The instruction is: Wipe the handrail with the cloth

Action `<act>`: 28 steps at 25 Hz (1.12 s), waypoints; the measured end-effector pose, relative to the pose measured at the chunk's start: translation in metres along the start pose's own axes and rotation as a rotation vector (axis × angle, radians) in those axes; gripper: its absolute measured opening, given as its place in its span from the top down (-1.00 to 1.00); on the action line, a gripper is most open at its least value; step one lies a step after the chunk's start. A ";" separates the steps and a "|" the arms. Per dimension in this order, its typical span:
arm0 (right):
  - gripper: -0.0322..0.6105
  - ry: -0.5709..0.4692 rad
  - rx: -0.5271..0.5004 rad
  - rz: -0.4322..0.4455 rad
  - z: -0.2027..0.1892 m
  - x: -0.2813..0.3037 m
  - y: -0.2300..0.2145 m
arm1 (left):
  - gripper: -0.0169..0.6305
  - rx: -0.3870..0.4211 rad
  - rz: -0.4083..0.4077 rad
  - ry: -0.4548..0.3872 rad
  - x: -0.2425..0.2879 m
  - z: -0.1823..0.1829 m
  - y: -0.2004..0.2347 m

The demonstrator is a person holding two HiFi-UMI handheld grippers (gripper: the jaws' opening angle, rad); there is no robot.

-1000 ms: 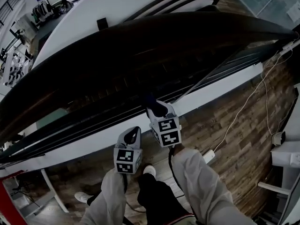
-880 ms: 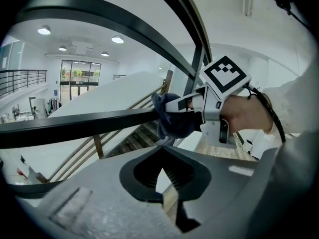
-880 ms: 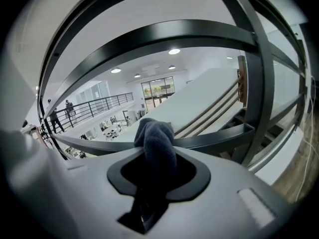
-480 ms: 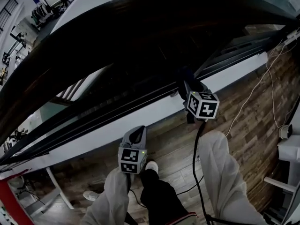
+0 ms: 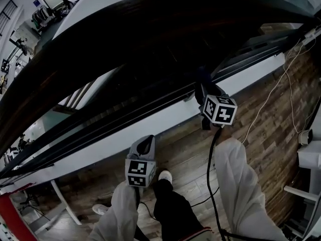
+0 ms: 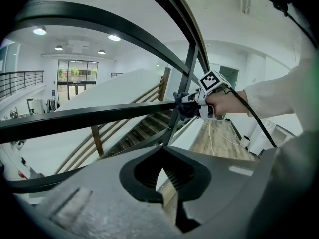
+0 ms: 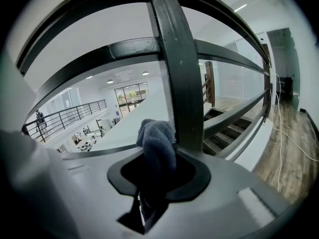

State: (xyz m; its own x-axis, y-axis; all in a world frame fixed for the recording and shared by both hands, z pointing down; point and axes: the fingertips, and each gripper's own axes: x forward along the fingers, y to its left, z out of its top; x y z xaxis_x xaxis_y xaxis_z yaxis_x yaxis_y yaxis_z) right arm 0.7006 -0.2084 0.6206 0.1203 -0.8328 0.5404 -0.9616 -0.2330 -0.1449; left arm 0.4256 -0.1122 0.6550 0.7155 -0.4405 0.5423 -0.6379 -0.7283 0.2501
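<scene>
Beside the railing's upright post [image 7: 177, 73], under the dark handrail [image 5: 125, 34], the right gripper [image 7: 149, 183] has its jaws clamped on the grey cloth [image 7: 157, 143]. The left gripper [image 6: 162, 176] sits apart, jaws together on nothing. The head view loses the cloth in shadow.

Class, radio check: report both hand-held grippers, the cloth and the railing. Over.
Right hand-held gripper shut on cloth. Cloth against the upright post, under the handrail. Left hand-held gripper shut, empty, held low.
</scene>
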 end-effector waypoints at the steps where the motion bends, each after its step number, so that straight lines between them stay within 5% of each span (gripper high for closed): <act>1: 0.62 0.000 -0.001 -0.001 -0.002 -0.004 0.006 | 0.94 -0.006 0.000 -0.005 -0.004 0.000 0.003; 7: 0.62 0.030 -0.081 0.000 -0.022 -0.036 0.065 | 0.94 -0.050 0.010 -0.023 -0.047 -0.005 0.029; 13: 0.62 0.082 -0.135 0.055 -0.060 -0.070 0.172 | 0.94 -0.075 0.059 -0.037 -0.120 -0.022 0.081; 19: 0.62 0.123 -0.166 0.166 -0.100 -0.096 0.333 | 0.94 -0.125 0.174 -0.052 -0.235 -0.052 0.175; 28: 0.62 0.208 -0.246 0.432 -0.204 -0.131 0.599 | 0.94 -0.227 0.448 -0.064 -0.426 -0.149 0.328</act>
State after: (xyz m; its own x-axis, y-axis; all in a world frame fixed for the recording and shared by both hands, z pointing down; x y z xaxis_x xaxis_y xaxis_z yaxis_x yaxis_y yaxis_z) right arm 0.0586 -0.1366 0.6319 -0.3268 -0.7035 0.6311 -0.9450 0.2544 -0.2057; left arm -0.1309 -0.0857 0.6254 0.3687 -0.7199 0.5880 -0.9271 -0.3311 0.1759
